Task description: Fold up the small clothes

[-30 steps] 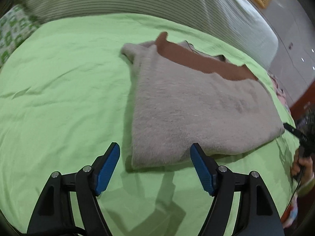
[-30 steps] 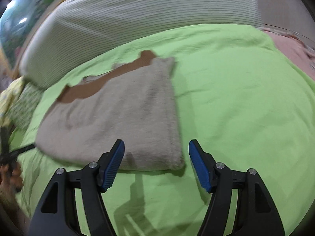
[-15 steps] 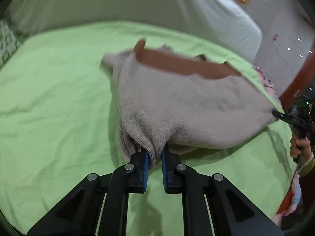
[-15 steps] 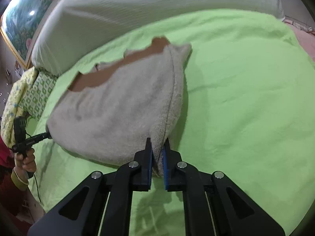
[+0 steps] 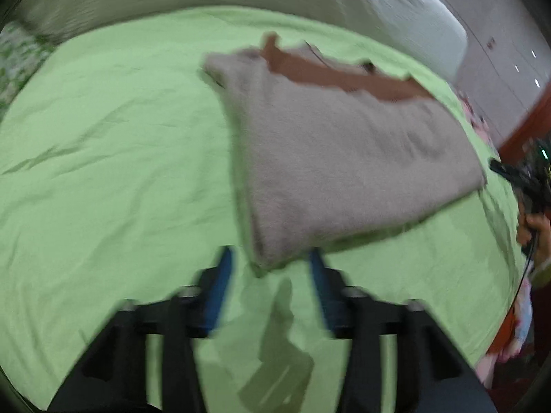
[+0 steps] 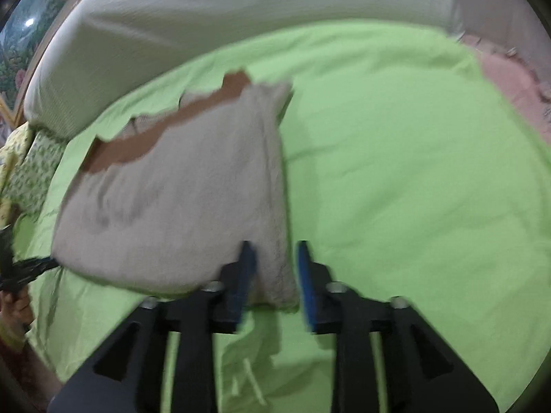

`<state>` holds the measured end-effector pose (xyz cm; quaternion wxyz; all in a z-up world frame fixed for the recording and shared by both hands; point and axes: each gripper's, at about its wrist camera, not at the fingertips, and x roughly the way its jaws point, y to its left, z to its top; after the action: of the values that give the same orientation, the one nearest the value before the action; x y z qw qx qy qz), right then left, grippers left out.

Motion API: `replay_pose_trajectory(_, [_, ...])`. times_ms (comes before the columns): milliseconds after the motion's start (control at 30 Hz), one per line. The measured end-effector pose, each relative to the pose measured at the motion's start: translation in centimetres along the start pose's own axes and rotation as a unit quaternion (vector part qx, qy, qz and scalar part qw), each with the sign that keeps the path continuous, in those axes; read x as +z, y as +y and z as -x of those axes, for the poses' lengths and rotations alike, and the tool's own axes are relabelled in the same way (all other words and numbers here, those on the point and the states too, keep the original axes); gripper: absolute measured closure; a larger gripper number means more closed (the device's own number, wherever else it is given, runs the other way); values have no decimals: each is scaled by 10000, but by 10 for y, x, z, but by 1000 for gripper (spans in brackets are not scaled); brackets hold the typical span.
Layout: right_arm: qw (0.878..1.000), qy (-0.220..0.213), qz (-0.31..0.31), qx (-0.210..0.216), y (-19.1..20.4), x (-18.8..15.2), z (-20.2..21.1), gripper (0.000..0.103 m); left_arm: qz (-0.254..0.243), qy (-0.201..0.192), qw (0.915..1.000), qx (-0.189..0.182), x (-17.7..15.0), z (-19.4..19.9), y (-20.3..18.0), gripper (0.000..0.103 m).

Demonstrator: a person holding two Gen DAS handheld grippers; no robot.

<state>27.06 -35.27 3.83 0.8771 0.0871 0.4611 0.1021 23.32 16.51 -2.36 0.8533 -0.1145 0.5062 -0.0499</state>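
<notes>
A folded beige fuzzy sweater (image 5: pixel 337 158) with a brown band along its far edge lies on the green bedsheet (image 5: pixel 103 172); it also shows in the right wrist view (image 6: pixel 179 199). My left gripper (image 5: pixel 270 268) is open, its blue pads on either side of the sweater's near left corner. My right gripper (image 6: pixel 273 272) is open, with the sweater's near right corner lying between its fingers. Both views are motion-blurred.
A white striped headboard cushion (image 6: pixel 241 10) runs along the far side of the bed. A patterned green pillow (image 6: pixel 31 168) lies at the left. A pink cloth (image 6: pixel 509 79) lies at the right edge. The other hand-held gripper shows at the right edge (image 5: pixel 523 179).
Half a second ago both grippers were shut on the sweater's near corners and held them up. Now both have opened and the sweater has dropped back onto the sheet.
</notes>
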Motion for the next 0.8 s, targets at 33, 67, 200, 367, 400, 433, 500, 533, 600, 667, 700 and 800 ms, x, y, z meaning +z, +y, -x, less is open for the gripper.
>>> replay_pose_trajectory(33, [9998, -179, -25, 83, 0, 2, 8, 51, 115, -118, 9999, 51, 4, 6, 3, 49])
replay_pose_trajectory(67, [9991, -321, -57, 271, 2, 3, 15, 51, 201, -222, 9995, 56, 10, 11, 4, 48])
replay_pose_trajectory(200, [9958, -494, -42, 764, 24, 20, 16, 51, -12, -479, 9976, 506, 59, 7, -13, 43])
replay_pose_trajectory(367, [9973, -469, 161, 536, 52, 65, -26, 47, -629, -376, 9917, 1057, 127, -43, -43, 37])
replay_pose_trajectory(400, [9979, -418, 213, 438, 55, 77, -37, 37, -665, -358, 9906, 1145, 137, -53, -47, 37])
replay_pose_trajectory(433, [9985, -306, 275, 368, 57, 91, -51, 35, -732, -304, 9891, 1239, 152, -67, -50, 37])
replay_pose_trajectory(500, [9985, -224, 401, 284, 62, 112, -75, 35, -813, -198, 9855, 1476, 170, -90, -53, 36])
replay_pose_trajectory(533, [9984, -180, 465, 251, 65, 119, -85, 35, -828, -172, 9828, 1640, 180, -101, -53, 36])
replay_pose_trajectory(600, [9975, -129, 696, 31, 73, 131, -106, 35, -830, -91, 9822, 1685, 192, -118, -52, 43])
replay_pose_trajectory(667, [9938, -19, 1069, -306, 82, 137, -132, 35, -802, 12, 9841, 1585, 200, -131, -49, 96])
replay_pose_trajectory(700, [9922, 41, 1177, -399, 85, 139, -143, 41, -786, 9, 9860, 1471, 203, -134, -48, 96])
replay_pose_trajectory(800, [9933, 155, 1067, -405, 79, 146, -159, 96, -913, -388, 9809, 1673, 209, -124, -52, 98])
